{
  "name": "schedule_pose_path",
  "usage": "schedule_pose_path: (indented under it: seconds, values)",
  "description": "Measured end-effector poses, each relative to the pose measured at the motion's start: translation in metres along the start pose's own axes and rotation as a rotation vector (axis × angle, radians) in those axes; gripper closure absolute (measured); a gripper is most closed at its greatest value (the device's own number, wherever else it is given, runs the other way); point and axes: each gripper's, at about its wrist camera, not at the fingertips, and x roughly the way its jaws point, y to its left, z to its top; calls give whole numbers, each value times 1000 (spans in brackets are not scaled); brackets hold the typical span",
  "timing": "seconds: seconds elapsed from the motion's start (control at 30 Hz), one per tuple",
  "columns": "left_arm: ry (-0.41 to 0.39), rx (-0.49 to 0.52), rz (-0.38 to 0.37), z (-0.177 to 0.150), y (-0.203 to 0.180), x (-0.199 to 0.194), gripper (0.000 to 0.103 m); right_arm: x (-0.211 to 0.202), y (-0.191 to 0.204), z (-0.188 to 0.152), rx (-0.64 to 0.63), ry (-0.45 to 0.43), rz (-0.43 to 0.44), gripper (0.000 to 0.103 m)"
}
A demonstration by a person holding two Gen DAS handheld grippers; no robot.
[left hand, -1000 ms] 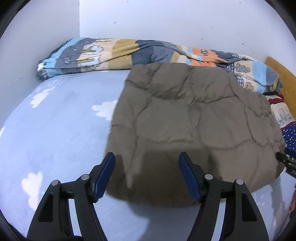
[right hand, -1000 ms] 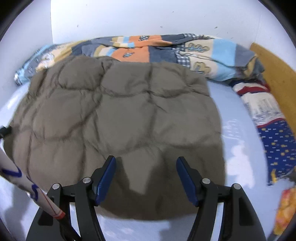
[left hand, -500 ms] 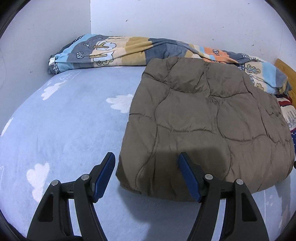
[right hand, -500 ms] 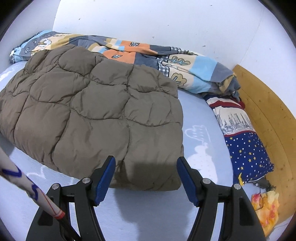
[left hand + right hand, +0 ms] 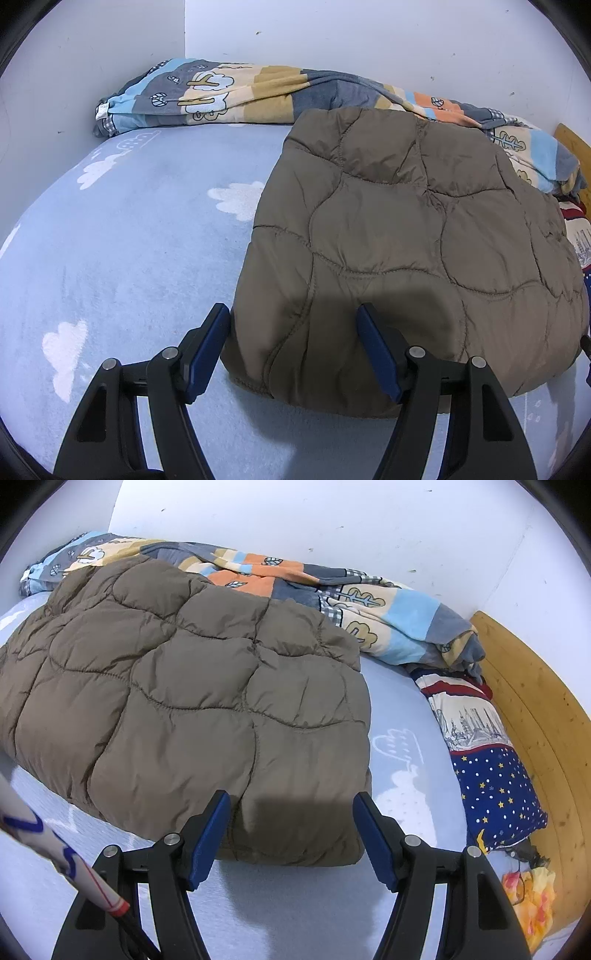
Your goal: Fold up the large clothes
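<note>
A brown quilted puffer coat [image 5: 406, 240] lies folded into a rough square on the blue bed sheet [image 5: 129, 240]. It also shows in the right wrist view [image 5: 184, 701]. My left gripper [image 5: 293, 332] is open and empty, over the coat's near left corner. My right gripper [image 5: 291, 812] is open and empty, over the coat's near right corner. Neither gripper holds the fabric.
A rumpled patterned blanket [image 5: 240, 96] lies along the far wall, also in the right wrist view [image 5: 369, 605]. A star-patterned pillow [image 5: 491, 771] and a wooden headboard [image 5: 535, 720] stand at the right. A white sleeve [image 5: 55, 853] crosses the lower left.
Both grippers have drawn back from over the coat toward its near edge. The left view has swung left, the right view right. The coat lies still.
</note>
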Motion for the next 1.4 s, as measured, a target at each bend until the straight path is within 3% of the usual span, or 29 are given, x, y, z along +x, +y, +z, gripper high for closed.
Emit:
schedule_pose_path:
  seconds: [0.87, 0.93, 1.03, 1.17, 1.3, 1.4]
  values:
    - [13, 0, -7, 2, 4, 0, 32, 5, -1, 3, 0, -4, -8, 28]
    - [23, -42, -32, 3, 12, -3, 32, 8, -13, 4, 61, 9, 32, 27]
    - [59, -115, -75, 5, 28, -2, 32, 22, -52, 3, 253, 63, 138, 27]
    - [122, -267, -172, 4, 57, 1, 31, 43, -92, -6, 462, 106, 262, 26]
    - [170, -371, -243, -3, 70, 7, 31, 60, -108, -21, 622, 147, 398, 25]
    - [197, -441, -296, -8, 78, 12, 31, 64, -112, -26, 695, 149, 442, 24]
